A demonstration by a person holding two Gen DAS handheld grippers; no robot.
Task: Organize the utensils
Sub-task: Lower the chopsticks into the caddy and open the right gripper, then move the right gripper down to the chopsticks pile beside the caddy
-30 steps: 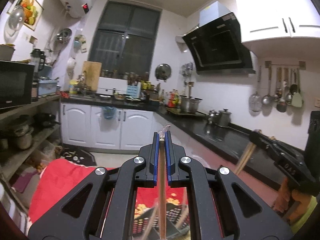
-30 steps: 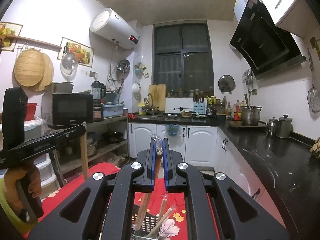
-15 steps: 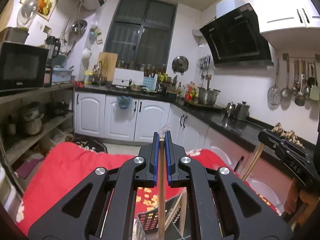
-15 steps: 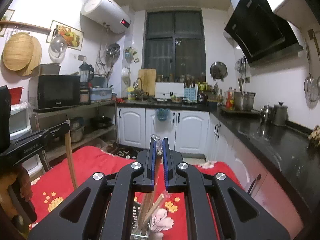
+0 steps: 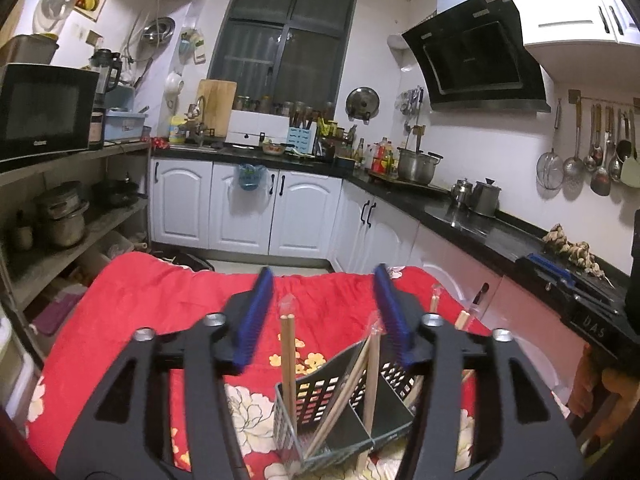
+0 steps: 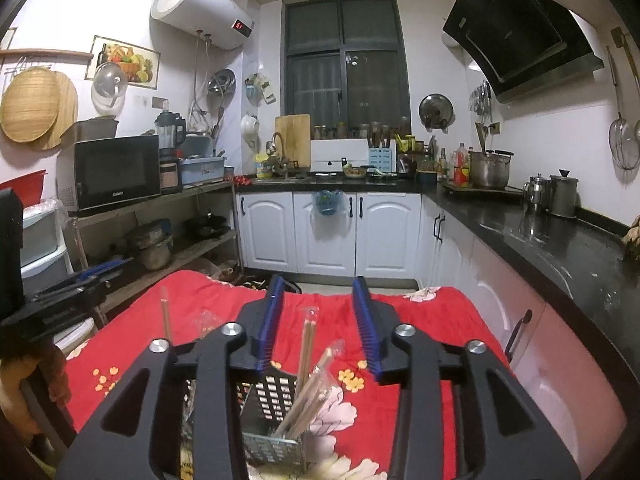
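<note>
Chopsticks [image 5: 289, 364] stand upright in the black perforated holder [image 5: 320, 396] just below and between my jaws, on the red floral cloth [image 5: 160, 300]. My left gripper [image 5: 325, 316] and right gripper [image 6: 319, 322] both gape wide, holding nothing.

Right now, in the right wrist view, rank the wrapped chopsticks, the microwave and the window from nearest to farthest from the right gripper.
1. Wrapped chopsticks: standing in the black utensil basket, between the open right gripper fingers.
2. Microwave: on the shelf, left.
3. Window: far wall, centre.
</note>
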